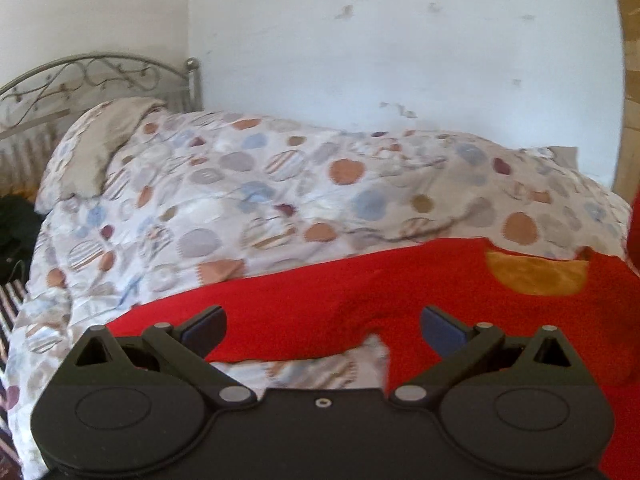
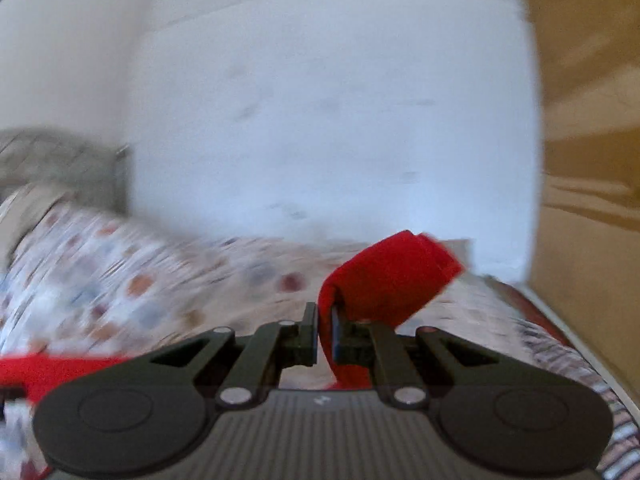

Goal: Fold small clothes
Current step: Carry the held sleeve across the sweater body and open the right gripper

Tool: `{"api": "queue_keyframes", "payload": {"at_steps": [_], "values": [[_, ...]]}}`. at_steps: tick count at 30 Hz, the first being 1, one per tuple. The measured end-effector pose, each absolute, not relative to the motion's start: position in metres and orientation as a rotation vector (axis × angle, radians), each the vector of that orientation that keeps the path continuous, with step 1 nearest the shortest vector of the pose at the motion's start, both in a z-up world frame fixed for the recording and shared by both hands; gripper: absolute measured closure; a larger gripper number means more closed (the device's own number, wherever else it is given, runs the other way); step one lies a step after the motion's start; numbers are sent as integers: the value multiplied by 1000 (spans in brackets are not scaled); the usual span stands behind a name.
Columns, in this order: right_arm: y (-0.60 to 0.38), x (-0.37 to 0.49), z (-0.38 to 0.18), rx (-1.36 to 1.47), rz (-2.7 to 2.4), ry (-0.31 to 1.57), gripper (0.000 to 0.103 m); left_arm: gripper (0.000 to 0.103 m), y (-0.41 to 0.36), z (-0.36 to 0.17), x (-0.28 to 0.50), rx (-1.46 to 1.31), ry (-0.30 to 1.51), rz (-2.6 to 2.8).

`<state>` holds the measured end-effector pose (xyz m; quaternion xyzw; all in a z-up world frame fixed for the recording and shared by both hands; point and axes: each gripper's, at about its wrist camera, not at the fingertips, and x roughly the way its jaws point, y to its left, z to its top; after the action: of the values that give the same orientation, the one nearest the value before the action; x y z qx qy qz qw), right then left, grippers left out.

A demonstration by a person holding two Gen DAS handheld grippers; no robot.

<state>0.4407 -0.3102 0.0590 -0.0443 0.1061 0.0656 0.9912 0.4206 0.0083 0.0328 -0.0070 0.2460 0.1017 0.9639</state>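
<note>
Left wrist view: red top (image 1: pixel 360 300) lies flat on the duvet (image 1: pixel 240 200), lower right of frame. Left gripper (image 1: pixel 324 326) is wide open just above it, holding nothing. Looks soft, light, floppy; best pinched at hem or sleeve edge.

Right wrist view, blurry: right gripper (image 2: pixel 325 326) is clamped on a red fold, centre-right.

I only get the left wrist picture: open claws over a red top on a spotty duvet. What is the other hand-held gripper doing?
Observer: The right hand-held gripper is shut on a fold of the red top.
Operator: Is that cloth lying flat?
Observer: No, it bunches up above the fingers, lifted clear of the spotty duvet.
Operator: Anything else over there?
Observer: A tan panel stands along the right side, beyond the white wall.
</note>
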Motion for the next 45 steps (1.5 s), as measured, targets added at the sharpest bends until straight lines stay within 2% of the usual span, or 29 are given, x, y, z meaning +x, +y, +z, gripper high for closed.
{"api": "queue_keyframes", "payload": {"at_steps": [4,6,10,12,13,15,16,17,19,21,26,31,33,34,35,40,42,43,45], "values": [[-239,443,18,-260,260,300,97,1,31,23,420,-33,514,243],[-205,436,-5,-353,317,344,102,1,38,16,419,-51,522,248],[-167,409,-44,-488,392,422,102,1,45,5,419,-90,534,238],[-165,397,-53,-478,420,448,96,1,44,1,418,-101,530,221],[-168,390,-56,-465,418,451,93,1,42,0,418,-105,524,209],[-180,378,-56,-440,407,459,74,1,36,-3,421,-119,508,172],[-188,371,-52,-419,395,458,56,1,32,-5,423,-126,500,150],[-198,369,-48,-399,380,459,44,1,26,-6,426,-134,495,123],[-220,364,-41,-366,343,457,34,1,14,-11,433,-148,488,70],[-245,356,-36,-341,280,455,16,1,-4,-18,444,-140,493,21],[-311,350,-28,-318,51,446,10,1,-47,-41,469,-67,492,3],[-369,372,-42,-322,-161,473,11,1,-66,-69,486,-49,547,36],[-383,390,-55,-317,-194,512,22,1,-62,-80,490,-69,569,27],[-390,399,-61,-298,-201,535,36,1,-57,-83,490,-101,565,18],[-393,407,-65,-278,-196,553,45,1,-53,-83,490,-131,567,11],[-393,435,-71,-188,-142,543,50,1,-51,-86,489,-147,560,8],[-390,439,-70,-168,-175,521,70,1,-51,-86,489,-144,559,9],[-392,439,-69,-146,-193,515,86,1,-51,-86,489,-147,559,7],[-402,434,-67,-79,-213,505,89,1,-50,-86,489,-151,560,5]]}}
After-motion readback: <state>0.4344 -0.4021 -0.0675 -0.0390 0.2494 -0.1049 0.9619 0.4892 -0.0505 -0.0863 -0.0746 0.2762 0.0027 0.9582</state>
